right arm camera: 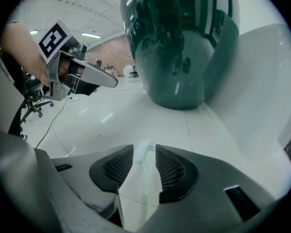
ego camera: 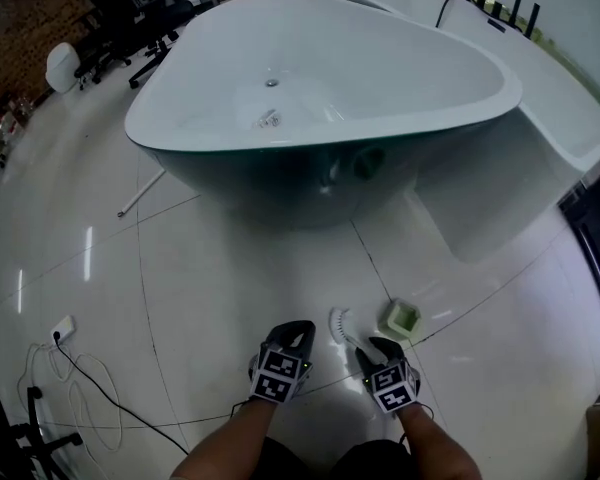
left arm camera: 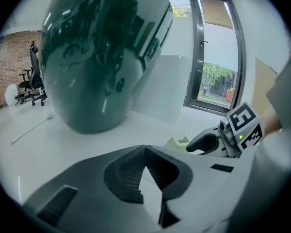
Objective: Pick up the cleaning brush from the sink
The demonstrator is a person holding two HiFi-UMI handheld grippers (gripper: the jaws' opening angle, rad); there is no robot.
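On the floor below the tub (ego camera: 450,118), the brush (ego camera: 340,322) lies with its handle between the right gripper's (ego camera: 381,347) parted jaws, apparently unclamped. Left gripper (ego camera: 299,330) is closed, empty. Lifting out looks done; only withdrawing seems left.

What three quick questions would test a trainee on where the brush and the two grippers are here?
1. True or false: the cleaning brush lies inside the bathtub.
2. Between the right gripper's jaws stands: A nothing; B the brush's handle; C the green holder.
3. How do the left gripper's jaws stand?
Key: 1 false, it lies on the floor; 2 B; 3 together and empty.
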